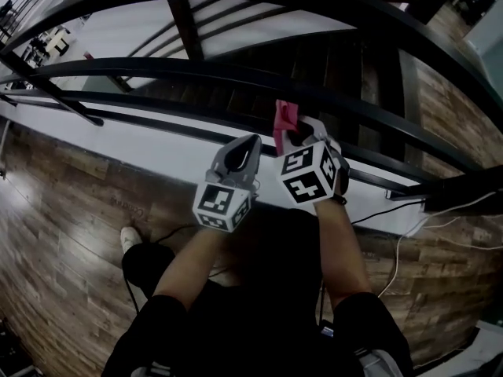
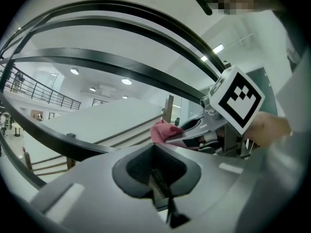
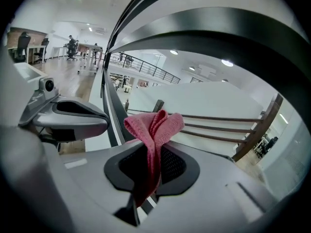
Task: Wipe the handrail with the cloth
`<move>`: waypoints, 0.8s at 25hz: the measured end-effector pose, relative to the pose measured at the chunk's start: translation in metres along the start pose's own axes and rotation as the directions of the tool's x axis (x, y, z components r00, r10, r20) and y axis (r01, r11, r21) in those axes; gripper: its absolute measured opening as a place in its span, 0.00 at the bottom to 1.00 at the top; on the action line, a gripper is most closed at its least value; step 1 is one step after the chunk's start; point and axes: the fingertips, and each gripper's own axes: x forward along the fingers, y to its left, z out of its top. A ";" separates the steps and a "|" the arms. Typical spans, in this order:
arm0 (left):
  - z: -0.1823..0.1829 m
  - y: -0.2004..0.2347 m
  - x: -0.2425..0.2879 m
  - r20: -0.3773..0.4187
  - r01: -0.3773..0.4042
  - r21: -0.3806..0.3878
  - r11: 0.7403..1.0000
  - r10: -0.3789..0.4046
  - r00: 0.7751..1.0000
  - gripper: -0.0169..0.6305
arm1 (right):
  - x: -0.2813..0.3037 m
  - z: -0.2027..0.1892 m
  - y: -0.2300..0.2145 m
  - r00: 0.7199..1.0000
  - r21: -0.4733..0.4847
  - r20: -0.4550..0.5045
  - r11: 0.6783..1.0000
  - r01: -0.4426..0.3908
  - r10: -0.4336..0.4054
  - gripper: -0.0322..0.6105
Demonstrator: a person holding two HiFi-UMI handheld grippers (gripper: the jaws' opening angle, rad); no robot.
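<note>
A pink cloth point(image 1: 284, 118) sticks up from my right gripper point(image 1: 289, 134), which is shut on it just below a black handrail bar point(image 1: 196, 70). In the right gripper view the cloth point(image 3: 154, 130) folds out of the jaws of that gripper point(image 3: 153, 152), and the broad dark handrail point(image 3: 218, 33) arches above without touching it. My left gripper point(image 1: 242, 149) sits close beside on the left, shut and holding nothing. Its own view, over the left gripper point(image 2: 156, 149), shows the cloth point(image 2: 163, 130), the right gripper point(image 2: 214, 130) and the curved rails point(image 2: 121, 64).
Several black rails and a post point(image 1: 187, 26) make up the balustrade, with a dark staircase point(image 1: 314, 69) beyond it. A white ledge point(image 1: 141, 144) runs under the rails. White and black cables point(image 1: 440, 218) trail over the wooden floor point(image 1: 55, 234) at right.
</note>
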 end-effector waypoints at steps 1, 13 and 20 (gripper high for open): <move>0.001 -0.007 0.001 0.005 0.004 -0.006 1.000 -0.004 1.000 0.03 | -0.004 -0.005 -0.004 1.000 0.005 -0.003 1.000 0.005 -0.005 0.13; -0.001 -0.092 0.041 -0.027 0.207 0.007 0.978 -0.207 0.978 0.03 | -0.043 -0.067 -0.061 0.991 0.060 -0.064 0.991 0.118 -0.114 0.13; -0.002 -0.124 0.051 -0.017 0.297 0.027 0.955 -0.296 0.955 0.03 | -0.071 -0.095 -0.088 0.975 0.079 -0.086 0.974 0.212 -0.205 0.13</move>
